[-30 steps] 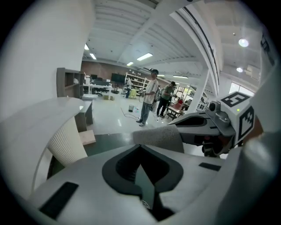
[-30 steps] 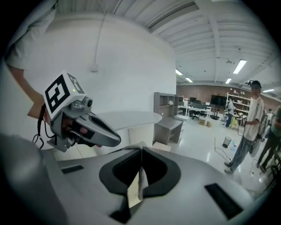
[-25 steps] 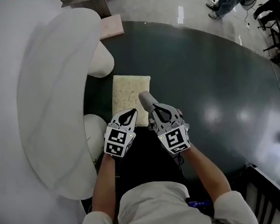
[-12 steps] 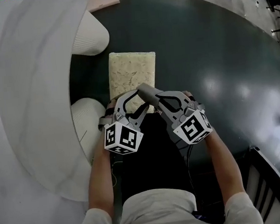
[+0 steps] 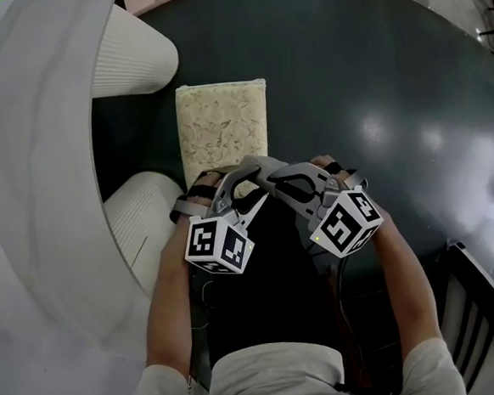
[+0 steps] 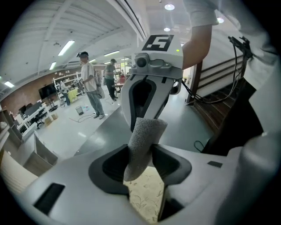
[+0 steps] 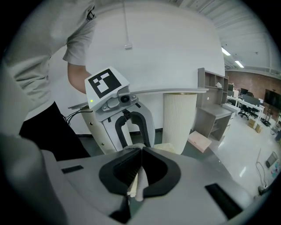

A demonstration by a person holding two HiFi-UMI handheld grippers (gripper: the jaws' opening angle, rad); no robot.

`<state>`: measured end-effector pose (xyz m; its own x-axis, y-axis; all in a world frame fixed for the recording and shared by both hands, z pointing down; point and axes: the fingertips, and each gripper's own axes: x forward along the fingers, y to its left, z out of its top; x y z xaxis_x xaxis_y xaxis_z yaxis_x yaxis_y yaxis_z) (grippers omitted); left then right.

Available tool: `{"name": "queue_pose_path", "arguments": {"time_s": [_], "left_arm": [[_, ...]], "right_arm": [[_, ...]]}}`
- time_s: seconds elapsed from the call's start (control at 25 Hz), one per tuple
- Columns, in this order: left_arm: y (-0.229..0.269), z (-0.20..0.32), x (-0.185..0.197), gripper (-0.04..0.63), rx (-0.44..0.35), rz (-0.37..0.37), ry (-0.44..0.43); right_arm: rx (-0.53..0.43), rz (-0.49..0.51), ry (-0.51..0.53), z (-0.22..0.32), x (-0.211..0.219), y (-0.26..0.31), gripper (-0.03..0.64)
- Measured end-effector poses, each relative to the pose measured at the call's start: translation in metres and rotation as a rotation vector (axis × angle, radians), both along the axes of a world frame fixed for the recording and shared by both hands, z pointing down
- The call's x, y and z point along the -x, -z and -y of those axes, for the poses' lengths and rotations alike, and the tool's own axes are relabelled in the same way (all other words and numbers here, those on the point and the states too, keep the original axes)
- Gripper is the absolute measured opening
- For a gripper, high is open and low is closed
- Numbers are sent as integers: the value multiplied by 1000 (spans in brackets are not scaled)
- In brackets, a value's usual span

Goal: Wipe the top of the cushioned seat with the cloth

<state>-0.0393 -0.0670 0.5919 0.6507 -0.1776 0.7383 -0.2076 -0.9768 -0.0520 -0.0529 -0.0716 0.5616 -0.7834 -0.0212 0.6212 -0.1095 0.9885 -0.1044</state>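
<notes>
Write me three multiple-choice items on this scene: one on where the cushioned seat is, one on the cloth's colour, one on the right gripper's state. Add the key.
1. Where does the cushioned seat lie?
A. inside a box
B. on the dark round surface
C. hanging on a wall

2. What colour is the cloth?
A. grey
B. red
C. blue

3. How is the right hand-held gripper?
A. open and empty
B. open round the seat
C. shut on the cloth

Key: 1 B, the head view shows it flat on that surface; 2 A, its knit is plainly grey; 3 C, its own view shows the jaws together with cloth between them.
</notes>
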Motion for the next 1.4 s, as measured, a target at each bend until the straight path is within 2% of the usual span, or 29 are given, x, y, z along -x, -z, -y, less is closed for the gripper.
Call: {"name": "queue_pose_path", "arguments": {"time_s": [0.12, 0.32, 0.44, 0.64, 0.84, 1.0, 1.08, 1.2, 1.4], "left_arm": [[-7, 0, -5, 35, -10, -7, -21], [-22, 5, -6, 28, 22, -13, 7], [-32, 15, 4, 28, 32, 1, 74], [-47, 52, 36, 28, -10, 65, 283], [-58, 104, 84, 28, -101, 115, 518], [-69, 135, 120, 28, -118, 102, 738], [-78, 142, 137, 28, -126, 129, 802], [-94, 150, 159, 28, -209, 246, 803], [-114, 163, 177, 28, -371, 438, 700]], "right_arm": [[6, -11, -7, 0, -3, -9, 14], [-20, -69, -26, 3, -13, -26, 17], [-45, -53, -118, 13, -20, -26, 63], [-59, 13, -409, 48, -44, -19, 66], [164, 78, -754, 59, -57, -48, 15], [218, 58, -860, 57, -54, -75, 9], [239, 51, -878, 55, -48, -82, 9], [250, 51, -869, 55, -38, -88, 9], [265, 28, -876, 53, -38, -96, 9]]}}
